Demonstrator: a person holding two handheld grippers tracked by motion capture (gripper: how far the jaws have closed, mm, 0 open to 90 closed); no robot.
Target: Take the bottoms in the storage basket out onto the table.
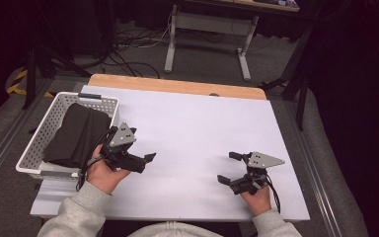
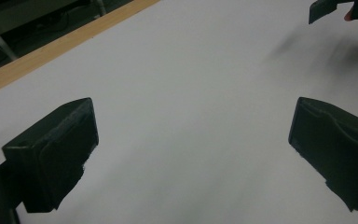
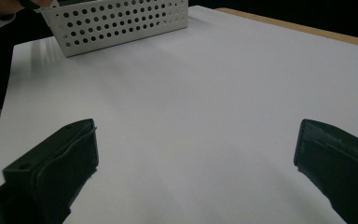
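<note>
A person seated at the near edge is holding one black two-jaw claw in each hand above a desk (image 1: 197, 123) covered by a flat white sheet, with a light wooden strip (image 1: 177, 87) showing along its far edge. The left claw (image 1: 140, 148) is hovering over the left half of the sheet, just beside a white perforated plastic basket (image 1: 47, 129) that is sitting at the desk's left edge; its jaws are standing wide apart with nothing between them, as the left gripper view confirms, bare white surface lying between the two black pads (image 2: 56, 154). The right claw (image 1: 228, 168) is hovering over the right half of the sheet, well apart from the left one, and its jaws are likewise spread open and holding nothing (the right gripper view is showing only white surface between them). A dark, folded piece of black fabric (image 1: 76, 134) is lying inside the basket, reaching nearly from its far wall to its near wall. In the right gripper view the basket's holed side wall (image 3: 116, 21) is appearing at the top left, resting on the sheet. A grey sleeve (image 1: 76, 212) is covering the left forearm. Behind the desk, cables (image 1: 128, 49) are lying on the grey floor near the white legs of another table (image 1: 207, 29).
</note>
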